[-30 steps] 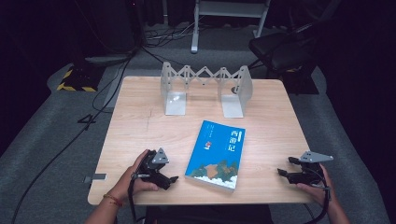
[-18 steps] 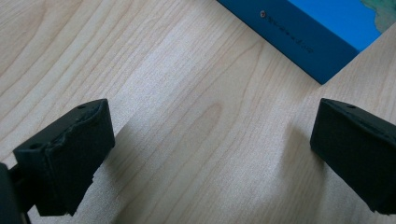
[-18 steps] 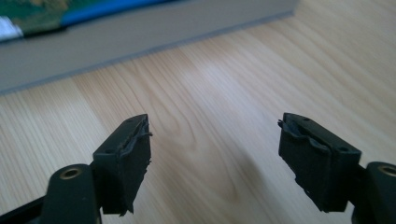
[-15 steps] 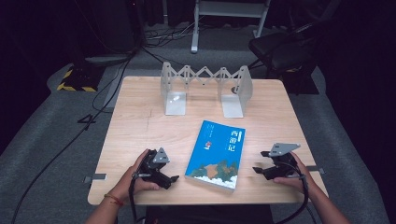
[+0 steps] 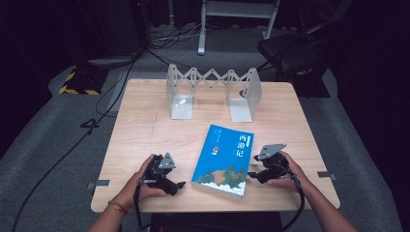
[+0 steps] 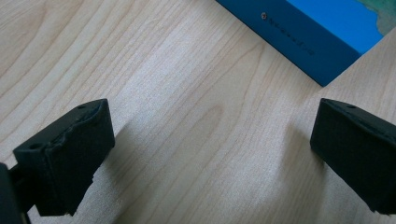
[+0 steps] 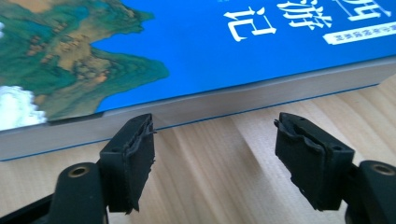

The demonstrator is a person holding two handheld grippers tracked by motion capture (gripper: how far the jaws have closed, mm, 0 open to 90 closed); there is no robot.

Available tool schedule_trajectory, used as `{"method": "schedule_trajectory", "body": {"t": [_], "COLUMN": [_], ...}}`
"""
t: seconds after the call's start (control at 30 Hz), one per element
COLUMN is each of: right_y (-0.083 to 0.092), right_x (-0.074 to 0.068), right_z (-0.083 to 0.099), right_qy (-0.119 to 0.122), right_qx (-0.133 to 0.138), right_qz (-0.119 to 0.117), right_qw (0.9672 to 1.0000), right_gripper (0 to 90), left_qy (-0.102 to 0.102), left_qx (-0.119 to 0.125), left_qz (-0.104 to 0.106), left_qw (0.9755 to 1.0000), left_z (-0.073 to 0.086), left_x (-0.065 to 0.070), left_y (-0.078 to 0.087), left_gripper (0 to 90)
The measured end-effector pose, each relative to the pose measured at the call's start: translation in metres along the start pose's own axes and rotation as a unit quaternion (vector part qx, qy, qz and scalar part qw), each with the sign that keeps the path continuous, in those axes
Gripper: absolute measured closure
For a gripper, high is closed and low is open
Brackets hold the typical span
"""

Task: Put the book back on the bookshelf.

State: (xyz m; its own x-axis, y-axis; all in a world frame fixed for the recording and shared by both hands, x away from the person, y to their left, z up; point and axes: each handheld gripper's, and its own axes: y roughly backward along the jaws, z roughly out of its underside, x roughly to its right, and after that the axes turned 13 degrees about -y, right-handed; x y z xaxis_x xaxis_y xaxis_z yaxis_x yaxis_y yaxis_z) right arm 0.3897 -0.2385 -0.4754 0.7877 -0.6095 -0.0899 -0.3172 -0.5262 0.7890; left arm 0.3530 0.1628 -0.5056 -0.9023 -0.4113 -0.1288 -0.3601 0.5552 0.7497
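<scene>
The wooden worktop (image 5: 145, 130) carries a folding metal bookend rack (image 5: 212, 92) at its far edge and a blue paperback book (image 5: 225, 159) lying flat near the front, long axis running front to back with a slight tilt. The right tool (image 5: 255, 175) sits just beside the book's page edge, jaws apart with nothing between them, though they have just been closing a little; a second ago it was out past the worktop's right edge. The left tool (image 5: 176, 186), jaws wide apart and empty, rests near the spine side, unmoved.
</scene>
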Motion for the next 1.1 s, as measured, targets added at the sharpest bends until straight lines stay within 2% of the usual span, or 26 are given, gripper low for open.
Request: {"method": "schedule_trajectory", "body": {"t": [0.07, 0.13, 0.23, 0.3, 0.4, 0.5, 0.67, 0.8, 0.97, 1.03, 1.1], "right_y": [0.0, -0.003, -0.008, -0.007, -0.005, -0.005, 0.001, 0.001, 0.005, 0.01, 0.011], "right_x": [0.0, -0.003, -0.008, -0.009, -0.009, -0.009, -0.009, -0.01, -0.009, -0.008, -0.008], "right_z": [0.001, 0.003, 0.005, 0.005, 0.008, 0.008, 0.009, 0.01, 0.008, 0.006, 0.005], "right_qy": [0.003, 0.014, 0.018, 0.02, 0.017, 0.012, 0.004, 0.003, 0.001, -0.012, -0.017], "right_qx": [0.0, -0.016, -0.025, -0.023, -0.012, -0.01, 0.012, 0.012, 0.025, 0.044, 0.047], "right_qz": [-0.005, -0.003, -0.014, -0.01, -0.026, -0.027, -0.039, -0.036, -0.042, -0.052, -0.055], "right_qw": [1.0, 0.9998, 0.9994, 0.9995, 0.9994, 0.9995, 0.9991, 0.9993, 0.9988, 0.9976, 0.9972], "right_gripper": [28.7, 28.8, 29.0, 28.8, 28.9, 28.9, 29.3, 29.7, 29.7, 29.7, 29.7], "left_qy": [0.001, 0.001, 0.001, 0.001, 0.001, 0.0, -0.003, -0.002, -0.001, -0.001, -0.001], "left_qx": [-0.001, 0.0, 0.0, 0.0, 0.0, -0.001, -0.003, -0.001, 0.0, -0.001, -0.003], "left_qz": [0.0, 0.0, 0.0, -0.001, 0.0, 0.0, 0.001, 0.001, 0.0, -0.001, -0.002], "left_qw": [1.0, 1.0, 1.0, 1.0, 1.0, 1.0, 1.0, 1.0, 1.0, 1.0, 1.0], "left_z": [0.0, 0.0, 0.0, 0.0, 0.0, -0.001, -0.001, -0.002, -0.002, -0.002, -0.003], "left_x": [0.0, 0.0, 0.0, 0.0, 0.0, 0.0, -0.001, 0.0, 0.0, 0.0, 0.0], "left_y": [0.0, 0.0, 0.0, 0.0, 0.0, 0.0, -0.001, -0.001, -0.002, -0.002, -0.002], "left_gripper": [0.2, 0.2, 0.2, 0.2, 0.2, 0.2, 0.3, 0.3, 0.5, 0.5, 0.5]}}
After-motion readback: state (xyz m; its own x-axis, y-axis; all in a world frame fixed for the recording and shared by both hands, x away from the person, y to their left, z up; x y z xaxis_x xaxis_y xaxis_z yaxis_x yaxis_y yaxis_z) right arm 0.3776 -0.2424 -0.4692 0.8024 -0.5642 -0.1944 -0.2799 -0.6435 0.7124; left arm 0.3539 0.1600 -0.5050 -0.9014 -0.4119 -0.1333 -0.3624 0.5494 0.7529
